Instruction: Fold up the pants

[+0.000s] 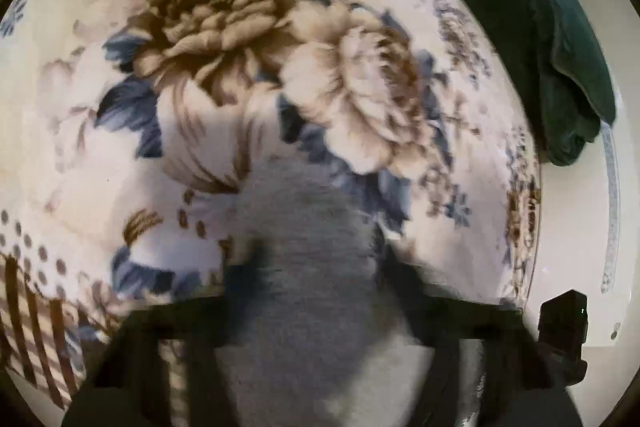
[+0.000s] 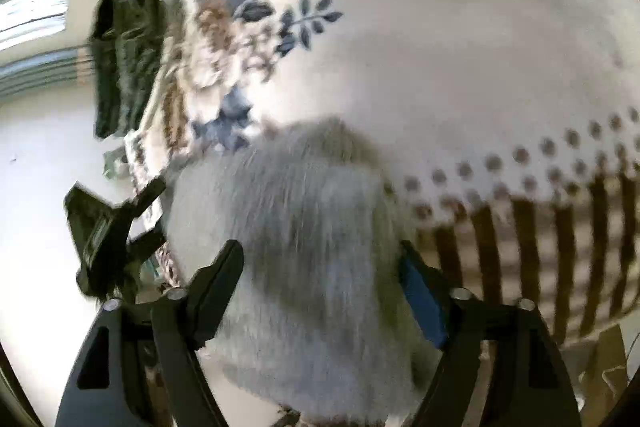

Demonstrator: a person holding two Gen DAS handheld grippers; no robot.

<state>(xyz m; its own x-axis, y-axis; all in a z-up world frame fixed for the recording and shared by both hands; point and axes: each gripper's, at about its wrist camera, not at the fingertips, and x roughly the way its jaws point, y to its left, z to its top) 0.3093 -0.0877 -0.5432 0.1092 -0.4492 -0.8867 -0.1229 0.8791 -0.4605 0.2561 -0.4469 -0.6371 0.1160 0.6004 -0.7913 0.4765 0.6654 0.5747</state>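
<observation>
The grey pants (image 1: pixel 304 267) are a soft grey knit. In the left wrist view they fill the space between the fingers of my left gripper (image 1: pixel 312 267), which is closed on the fabric and holds it above the floral blanket (image 1: pixel 240 67). In the right wrist view the same grey pants (image 2: pixel 304 227) bulge between the fingers of my right gripper (image 2: pixel 320 263), which is closed on them too. The other gripper (image 2: pixel 108 235) shows at the left edge of the right wrist view, beside the cloth. Both views are motion-blurred.
The blanket has brown and blue flowers, with a dotted and striped border (image 2: pixel 540 219). Dark green garments (image 1: pixel 540 47) lie at the blanket's edge, also seen in the right wrist view (image 2: pixel 128 59). Pale floor (image 2: pixel 40 187) lies beyond.
</observation>
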